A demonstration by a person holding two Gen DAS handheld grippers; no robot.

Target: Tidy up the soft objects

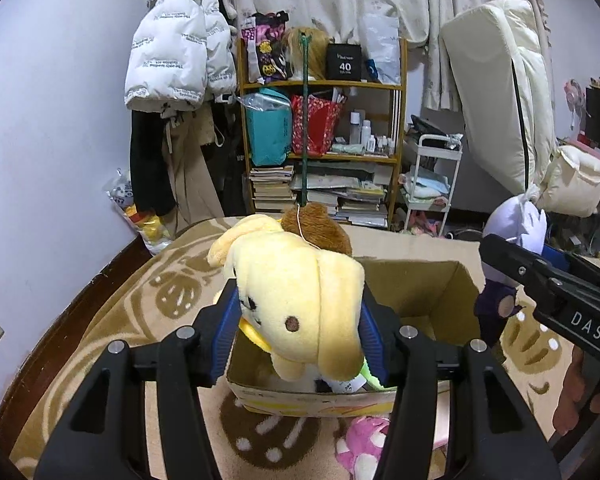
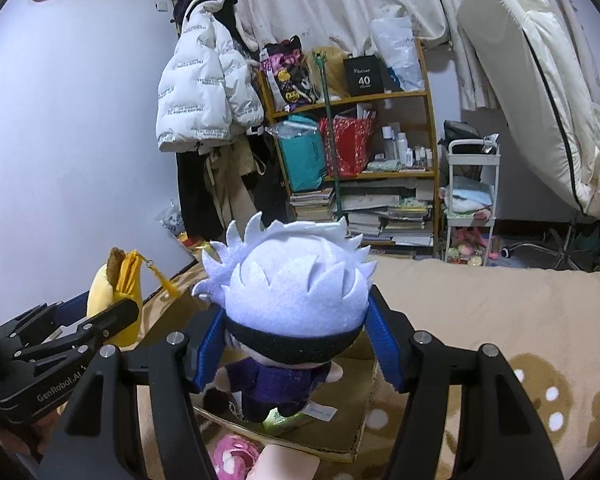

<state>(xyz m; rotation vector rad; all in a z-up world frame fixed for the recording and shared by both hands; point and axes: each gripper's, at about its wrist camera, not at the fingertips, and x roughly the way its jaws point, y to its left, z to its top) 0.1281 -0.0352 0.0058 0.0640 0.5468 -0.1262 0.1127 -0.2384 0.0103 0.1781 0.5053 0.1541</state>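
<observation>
My left gripper [image 1: 298, 320] is shut on a yellow plush dog [image 1: 300, 280] with a brown cap, its blue pads pressing both sides of the head. The dog hangs over an open cardboard box [image 1: 420, 276] on the patterned blanket. My right gripper [image 2: 296, 332] is shut on a white-haired doll [image 2: 296, 284] with a black blindfold and a purple outfit, also above the cardboard box [image 2: 340, 412]. In the left wrist view that doll [image 1: 516, 220] shows at the right edge. In the right wrist view the yellow dog [image 2: 116, 284] shows at the left.
A pink plush [image 1: 364, 444] lies on the blanket [image 1: 140, 300] in front of the box. Behind stand a cluttered wooden shelf [image 1: 320, 140], hanging coats [image 1: 180, 48], a white cart [image 1: 432, 184] and a leaning mattress [image 1: 496, 92].
</observation>
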